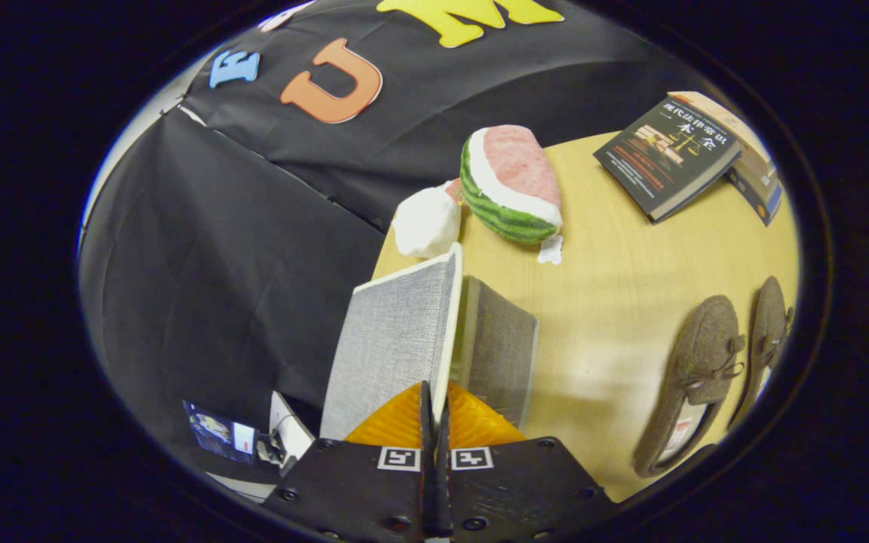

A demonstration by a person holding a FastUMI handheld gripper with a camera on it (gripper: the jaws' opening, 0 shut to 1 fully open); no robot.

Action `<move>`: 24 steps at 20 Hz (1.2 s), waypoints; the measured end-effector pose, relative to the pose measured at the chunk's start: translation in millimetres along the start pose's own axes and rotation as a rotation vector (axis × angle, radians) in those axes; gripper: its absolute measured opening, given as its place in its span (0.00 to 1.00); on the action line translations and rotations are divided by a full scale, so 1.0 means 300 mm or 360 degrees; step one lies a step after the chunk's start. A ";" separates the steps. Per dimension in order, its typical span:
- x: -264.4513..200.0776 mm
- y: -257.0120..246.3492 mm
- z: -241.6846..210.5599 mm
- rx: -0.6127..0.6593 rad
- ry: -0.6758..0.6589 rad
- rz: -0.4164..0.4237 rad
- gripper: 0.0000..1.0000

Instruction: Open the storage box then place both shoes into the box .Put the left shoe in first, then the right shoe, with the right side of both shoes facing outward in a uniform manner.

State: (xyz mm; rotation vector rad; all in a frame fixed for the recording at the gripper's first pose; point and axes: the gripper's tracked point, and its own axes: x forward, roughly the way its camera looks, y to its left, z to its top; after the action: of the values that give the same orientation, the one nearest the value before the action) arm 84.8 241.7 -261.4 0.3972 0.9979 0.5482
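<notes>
My gripper (434, 401) is shut on the front edge of the grey fabric lid (393, 339) of the storage box (496, 354). The lid is swung up and stands nearly on edge, and its pale rim runs straight away from my fingertips. The box's dark grey side shows just right of the lid; its inside is hidden. Two brown slip-on shoes lie side by side on the wooden table, off to the right of the box: the nearer one (695, 377) with its opening towards me, the other (768, 339) beyond it.
A watermelon-slice plush (514, 185) and a white plush (427, 222) sit on the table (615, 286) beyond the box. Two stacked books (668, 154) lie at the far right corner. Bare tabletop separates box and shoes. A small device (219, 434) is low at the left.
</notes>
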 end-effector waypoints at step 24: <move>0.229 0.971 -0.027 -0.0162 0.0028 0.0183 0.42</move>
State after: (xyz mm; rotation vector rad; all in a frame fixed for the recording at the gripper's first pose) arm 34.5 515.6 -151.6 0.3608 0.9640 0.7044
